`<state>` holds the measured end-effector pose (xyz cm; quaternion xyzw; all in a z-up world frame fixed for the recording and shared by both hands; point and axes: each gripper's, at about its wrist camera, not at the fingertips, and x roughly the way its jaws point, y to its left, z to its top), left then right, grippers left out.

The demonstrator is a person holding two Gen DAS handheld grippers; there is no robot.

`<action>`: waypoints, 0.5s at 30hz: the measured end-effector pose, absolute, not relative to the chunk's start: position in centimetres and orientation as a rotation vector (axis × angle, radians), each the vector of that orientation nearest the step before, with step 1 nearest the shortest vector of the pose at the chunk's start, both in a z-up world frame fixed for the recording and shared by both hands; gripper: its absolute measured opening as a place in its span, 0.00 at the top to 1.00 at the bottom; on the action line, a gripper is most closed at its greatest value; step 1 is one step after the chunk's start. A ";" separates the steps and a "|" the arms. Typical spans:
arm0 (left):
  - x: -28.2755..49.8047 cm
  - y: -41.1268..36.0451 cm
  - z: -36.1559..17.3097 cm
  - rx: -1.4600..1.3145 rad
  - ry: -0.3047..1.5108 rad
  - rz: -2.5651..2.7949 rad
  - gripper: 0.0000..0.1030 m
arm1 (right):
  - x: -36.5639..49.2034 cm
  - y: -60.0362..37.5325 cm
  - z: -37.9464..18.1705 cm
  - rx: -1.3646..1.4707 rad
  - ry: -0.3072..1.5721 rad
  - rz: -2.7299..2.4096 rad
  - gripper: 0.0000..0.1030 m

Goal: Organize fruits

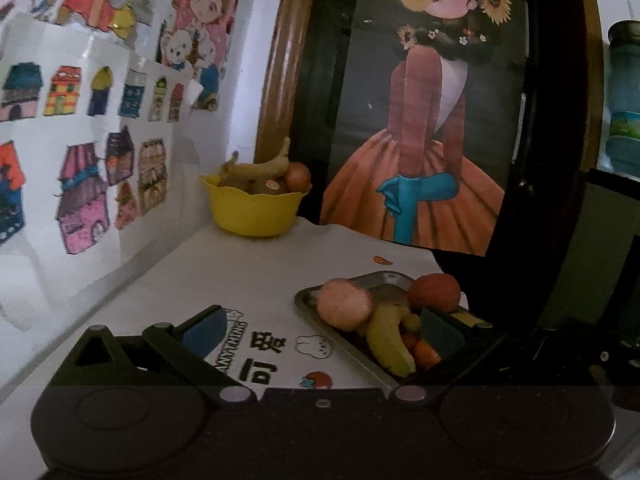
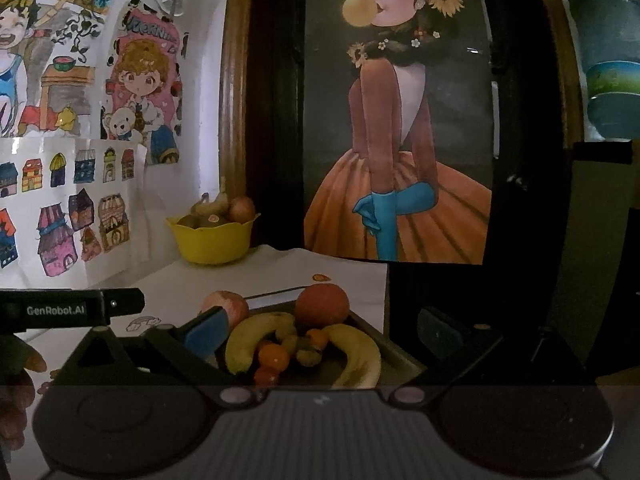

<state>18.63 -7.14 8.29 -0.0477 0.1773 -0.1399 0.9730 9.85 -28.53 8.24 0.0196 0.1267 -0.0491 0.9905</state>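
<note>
Both of your grippers are empty: the left gripper (image 1: 324, 330) has its fingers spread wide over the white tablecloth (image 1: 248, 264), and the right gripper (image 2: 320, 332) is just as wide apart, straddling the metal tray (image 2: 404, 356) without closing on anything. In the right wrist view the tray sits at about 6 o'clock, low and close, and it is well loaded: a pink apple (image 2: 228, 306) at its 10 o'clock corner, an orange (image 2: 322, 305) at 12, one banana (image 2: 252, 334) curving along the left, a second banana (image 2: 360, 354) along the right, and a cluster of small orange and dark fruits (image 2: 290, 350) in the middle. The yellow bowl (image 2: 214, 242) stands well apart at the far back of the table, at roughly 11 o'clock, against the wall of drawings; it holds a banana (image 1: 260, 166), a reddish round fruit (image 1: 298, 176) and a darker one with a sticker. I'd judge you are partway at best: some fruit sits in the bowl and much lies on the tray, and the pictures do not tell which is the source and which the goal. No fruit lies loose on the cloth as far as I can see.
</note>
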 end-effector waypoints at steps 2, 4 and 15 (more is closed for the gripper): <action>18.1 -6.8 8.3 -0.094 0.350 -0.272 0.01 | 9.3 -28.2 8.2 0.053 0.249 -0.103 0.00; 17.5 -6.5 8.2 -0.092 0.346 -0.264 0.01 | 8.7 -27.9 8.2 0.061 0.245 -0.113 0.00; 14.4 -4.7 6.6 -0.108 0.360 -0.239 0.01 | 6.0 -25.4 7.4 0.021 0.222 -0.132 0.00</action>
